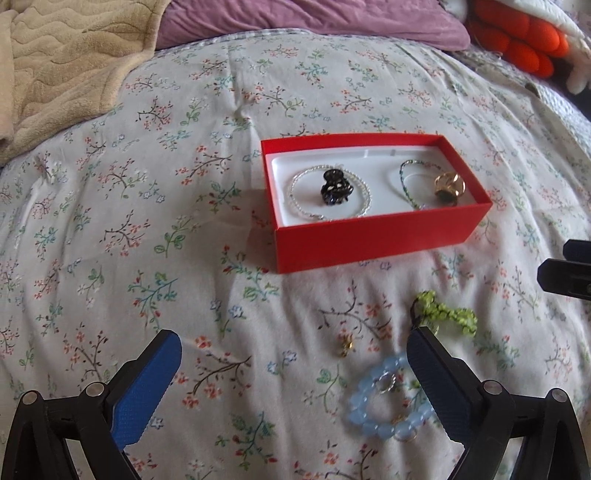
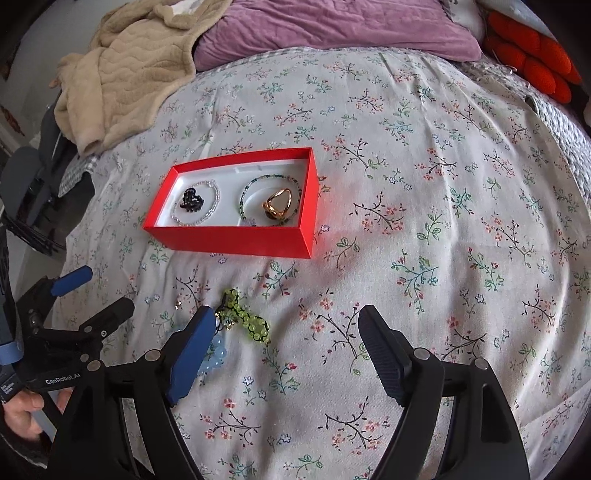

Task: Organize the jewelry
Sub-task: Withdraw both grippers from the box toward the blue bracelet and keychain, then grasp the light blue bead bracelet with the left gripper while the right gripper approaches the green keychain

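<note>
A red box [image 1: 369,243] [image 2: 236,240] with a white lining sits on the floral bedspread. In it lie a clear bead bracelet [image 1: 291,188] around a black hair claw [image 1: 334,186] [image 2: 190,201], a green bead necklace [image 1: 404,181] and a gold ring [image 1: 448,184] [image 2: 269,208]. In front of the box lie a lime-green bead bracelet [image 1: 447,314] [image 2: 251,321], a pale blue bead bracelet [image 1: 354,402] [image 2: 216,356] and a small gold earring [image 1: 345,347]. My left gripper [image 1: 293,339] stands open over the earring area. My right gripper [image 2: 288,314] is open, its left finger beside the green bracelet.
A beige blanket [image 1: 55,74] [image 2: 129,74] and a purple pillow [image 1: 314,18] lie at the back, an orange plush [image 1: 517,37] at the back right. The bed's edge drops off at the left in the right wrist view, where a hand [image 2: 22,410] holds the left gripper [image 2: 99,291].
</note>
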Available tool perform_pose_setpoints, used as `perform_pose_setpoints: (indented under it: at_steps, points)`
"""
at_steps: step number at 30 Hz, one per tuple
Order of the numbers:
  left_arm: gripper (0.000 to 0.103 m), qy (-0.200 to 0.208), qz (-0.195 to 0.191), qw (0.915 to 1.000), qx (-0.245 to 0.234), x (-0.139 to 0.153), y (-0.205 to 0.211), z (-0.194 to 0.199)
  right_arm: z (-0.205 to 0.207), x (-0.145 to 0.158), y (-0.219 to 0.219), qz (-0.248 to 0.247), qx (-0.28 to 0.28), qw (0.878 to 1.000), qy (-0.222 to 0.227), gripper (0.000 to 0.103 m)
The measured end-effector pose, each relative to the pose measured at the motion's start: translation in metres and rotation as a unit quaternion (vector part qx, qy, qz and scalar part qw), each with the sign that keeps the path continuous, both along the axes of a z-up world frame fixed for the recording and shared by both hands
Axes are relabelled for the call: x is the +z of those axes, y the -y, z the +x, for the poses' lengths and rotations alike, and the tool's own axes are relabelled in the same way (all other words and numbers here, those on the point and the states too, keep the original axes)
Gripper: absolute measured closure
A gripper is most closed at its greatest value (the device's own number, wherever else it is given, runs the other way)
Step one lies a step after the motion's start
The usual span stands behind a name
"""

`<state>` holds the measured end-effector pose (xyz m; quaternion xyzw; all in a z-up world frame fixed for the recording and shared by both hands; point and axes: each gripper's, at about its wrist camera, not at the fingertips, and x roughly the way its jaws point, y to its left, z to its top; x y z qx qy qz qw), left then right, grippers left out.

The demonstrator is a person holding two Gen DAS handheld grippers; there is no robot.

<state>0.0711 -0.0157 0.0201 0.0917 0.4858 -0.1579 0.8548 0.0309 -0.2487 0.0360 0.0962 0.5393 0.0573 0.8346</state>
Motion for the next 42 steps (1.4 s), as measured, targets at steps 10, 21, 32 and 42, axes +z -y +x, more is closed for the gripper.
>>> perform_pose_setpoints:
  at_steps: [10, 21, 32, 42]
  points:
    - [0.002, -0.004, 0.022, 0.9997, -0.007, -0.012, -0.019, -0.017, -0.020, -0.011, 0.000, -0.036, 0.023, 0.999, -0.012, 0.021]
    - [0.002, -0.017, 0.038, 0.9988, -0.025, -0.033, -0.031, -0.034, -0.033, -0.029, 0.006, -0.063, 0.028, 0.997, -0.030, 0.021]
    - [0.003, -0.047, -0.019, 0.9934, -0.102, -0.055, -0.004, -0.046, -0.034, -0.056, -0.011, -0.093, 0.068, 0.991, -0.062, 0.021]
    - [0.040, -0.063, -0.063, 0.9918, -0.092, -0.052, 0.012, -0.035, -0.031, -0.056, -0.015, -0.091, 0.074, 0.991, -0.060, 0.021]
